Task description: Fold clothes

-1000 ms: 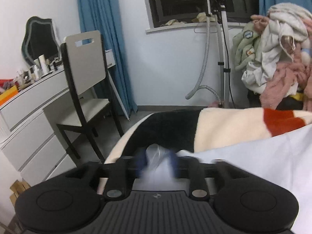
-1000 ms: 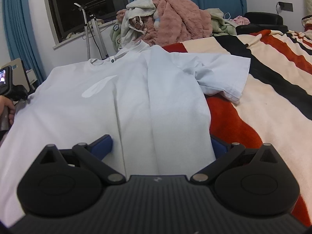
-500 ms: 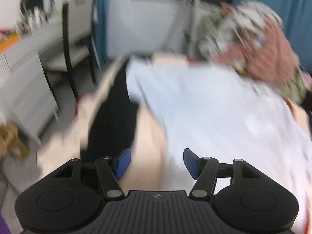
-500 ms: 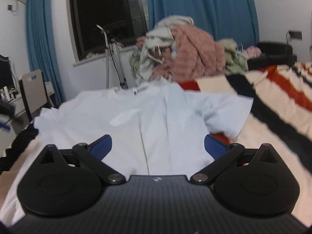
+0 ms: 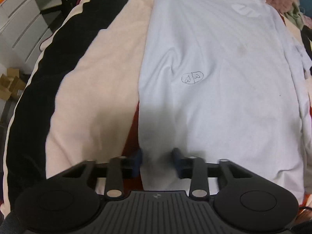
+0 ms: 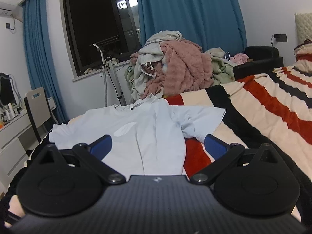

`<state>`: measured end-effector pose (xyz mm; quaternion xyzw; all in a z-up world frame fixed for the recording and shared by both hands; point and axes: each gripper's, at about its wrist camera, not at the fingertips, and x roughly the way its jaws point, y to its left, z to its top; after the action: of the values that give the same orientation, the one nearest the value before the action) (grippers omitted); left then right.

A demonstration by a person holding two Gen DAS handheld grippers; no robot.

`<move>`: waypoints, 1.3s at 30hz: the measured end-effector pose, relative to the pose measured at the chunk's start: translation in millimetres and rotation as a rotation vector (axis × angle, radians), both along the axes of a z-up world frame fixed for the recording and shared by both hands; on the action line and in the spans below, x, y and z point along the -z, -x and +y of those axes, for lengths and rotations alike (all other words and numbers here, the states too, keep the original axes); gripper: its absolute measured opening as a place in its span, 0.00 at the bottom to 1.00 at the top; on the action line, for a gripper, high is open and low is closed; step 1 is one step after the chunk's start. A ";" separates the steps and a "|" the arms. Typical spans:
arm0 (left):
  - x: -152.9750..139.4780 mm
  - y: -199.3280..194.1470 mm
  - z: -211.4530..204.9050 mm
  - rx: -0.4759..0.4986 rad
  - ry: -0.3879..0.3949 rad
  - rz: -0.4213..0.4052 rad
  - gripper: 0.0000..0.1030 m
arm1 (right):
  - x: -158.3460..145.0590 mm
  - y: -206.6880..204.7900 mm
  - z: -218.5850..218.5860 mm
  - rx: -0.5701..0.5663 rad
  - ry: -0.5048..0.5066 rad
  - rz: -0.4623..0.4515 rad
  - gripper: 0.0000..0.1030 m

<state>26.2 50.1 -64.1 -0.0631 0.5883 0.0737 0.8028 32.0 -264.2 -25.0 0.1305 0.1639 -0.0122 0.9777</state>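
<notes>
A pale blue T-shirt (image 5: pixel 214 74) lies flat on the striped blanket, collar at the far end. It has a small drawn oval mark and a white logo near the collar. My left gripper (image 5: pixel 157 160) is open, low over the shirt's near left edge close to the hem, one finger on each side of that edge. In the right wrist view the same shirt (image 6: pixel 144 128) lies spread ahead, its right sleeve out to the side. My right gripper (image 6: pixel 158 146) is open and empty, raised above the shirt's near end.
The striped red, black and cream blanket (image 6: pixel 263 113) covers the bed. A heap of clothes (image 6: pixel 175 72) rises beyond the collar. A chair (image 6: pixel 37 109) and white drawers (image 5: pixel 21 19) stand left of the bed, and a steamer stand (image 6: pixel 111 72) by the window.
My left gripper let go of the bunched cloth it held, opened and swung down over the shirt's left edge. My right gripper rose and tilted up from the shirt, staying open.
</notes>
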 end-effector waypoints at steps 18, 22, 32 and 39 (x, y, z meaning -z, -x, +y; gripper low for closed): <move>-65.2 41.1 7.0 0.090 -0.167 0.050 0.23 | 2.2 -5.6 0.3 -0.044 -0.024 0.009 1.00; -94.8 39.1 -18.1 0.142 -0.145 -0.129 0.51 | -1.9 -2.1 2.3 -0.042 -0.005 -0.013 1.00; -139.5 9.6 -99.5 0.136 0.026 -0.607 0.72 | -7.4 1.4 8.0 -0.005 0.100 -0.089 1.00; -108.0 12.3 -106.4 0.187 0.020 -0.789 0.95 | -1.7 -1.2 8.5 0.026 0.169 -0.135 1.00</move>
<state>13.9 -56.2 43.9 -0.0405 0.2387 -0.0350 0.9696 33.2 -255.7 -23.3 0.0503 0.0945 -0.0299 0.9938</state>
